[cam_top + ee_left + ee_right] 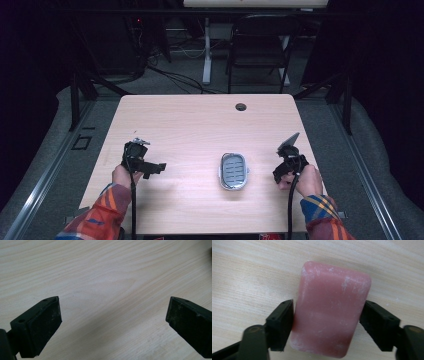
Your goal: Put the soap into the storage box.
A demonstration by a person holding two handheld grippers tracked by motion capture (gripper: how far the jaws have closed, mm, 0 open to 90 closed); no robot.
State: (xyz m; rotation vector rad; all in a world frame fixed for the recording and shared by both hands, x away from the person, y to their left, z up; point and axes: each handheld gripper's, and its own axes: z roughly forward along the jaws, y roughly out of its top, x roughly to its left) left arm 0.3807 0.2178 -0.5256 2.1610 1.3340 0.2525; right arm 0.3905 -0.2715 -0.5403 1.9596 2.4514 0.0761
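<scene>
Your right gripper has its two black jaws set against the long sides of a pink bar of soap, one jaw on each flank, and in the right gripper view both pads meet the bar with no gap showing, so the jaws are clamped on it. The soap sits squarely between them, its near end level with the jaw tips and its far end reaching well past them over the pale wood of the table. The bar is dusted with whitish scuffing along its edges and corners. Whether it rests on the wood or hangs just above it, you cannot tell from this angle. In the high view your right gripper sits near the right edge of the table, with your right hand behind it and the cable trailing back toward you; the soap itself is hidden there under the gripper. Just to its left, apart from it, a grey slotted soap dish lies on the table with its tray bare. Your left gripper is held well apart on the far side of that dish, over the left part of the table, and the left gripper view shows its jaws standing wide with nothing but bare wood grain between them.
</scene>
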